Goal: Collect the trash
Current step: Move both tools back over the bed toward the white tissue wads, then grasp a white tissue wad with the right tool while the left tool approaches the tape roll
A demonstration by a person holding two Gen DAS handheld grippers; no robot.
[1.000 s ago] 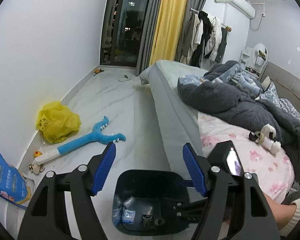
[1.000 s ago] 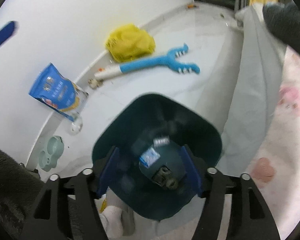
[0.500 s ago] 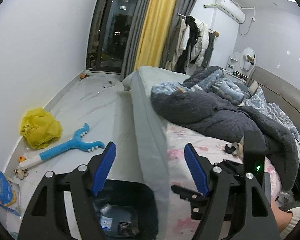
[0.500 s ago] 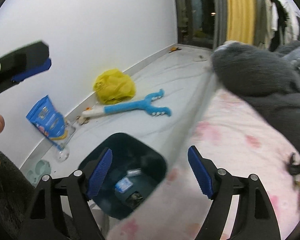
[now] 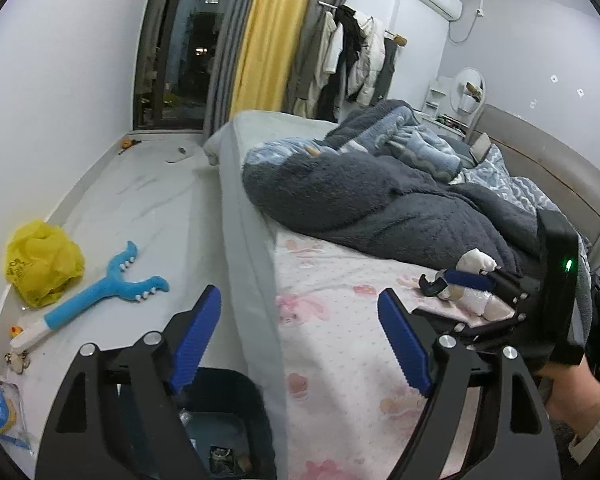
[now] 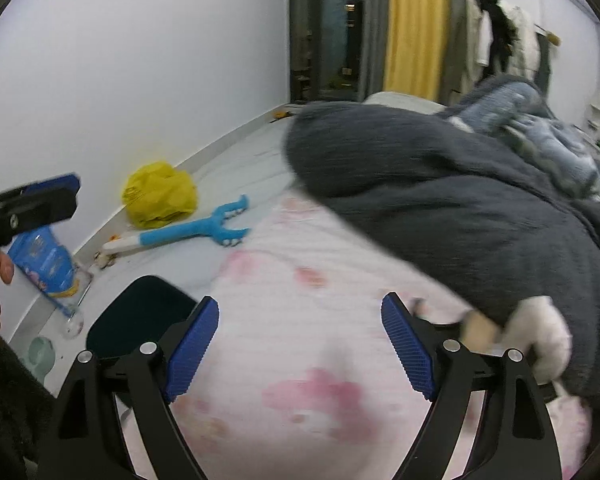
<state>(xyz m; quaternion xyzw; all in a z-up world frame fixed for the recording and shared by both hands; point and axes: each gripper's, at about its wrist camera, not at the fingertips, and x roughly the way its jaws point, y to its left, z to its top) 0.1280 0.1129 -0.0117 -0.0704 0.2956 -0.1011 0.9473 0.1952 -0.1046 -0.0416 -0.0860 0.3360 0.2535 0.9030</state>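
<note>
My left gripper point(image 5: 300, 342) hovers over the bed's edge with its jaws opening and nothing between the blue pads. Below it stands the dark trash bin point(image 5: 236, 396) with a few scraps inside. My right gripper point(image 6: 300, 348) hangs over the pink-flowered sheet point(image 6: 300, 280), its jaws also opening and empty. In the left wrist view one of its blue pads point(image 5: 466, 280) reaches beside a small tape roll with a black piece point(image 5: 446, 290) and a white crumpled wad point(image 5: 476, 260) at the blanket's edge. That white wad point(image 6: 540, 336) shows blurred to the right of the right gripper.
A grey fleece blanket point(image 5: 380, 200) is heaped on the bed. On the floor by the wall lie a yellow plastic bag point(image 5: 40, 264), a blue and white toy point(image 5: 100, 296) and a blue snack bag point(image 6: 44, 260). The bin point(image 6: 140, 312) stands against the mattress side.
Both grippers have swung from above the bin to over the bed, and their jaws have widened. The right gripper has come close to the tape roll and white wad.
</note>
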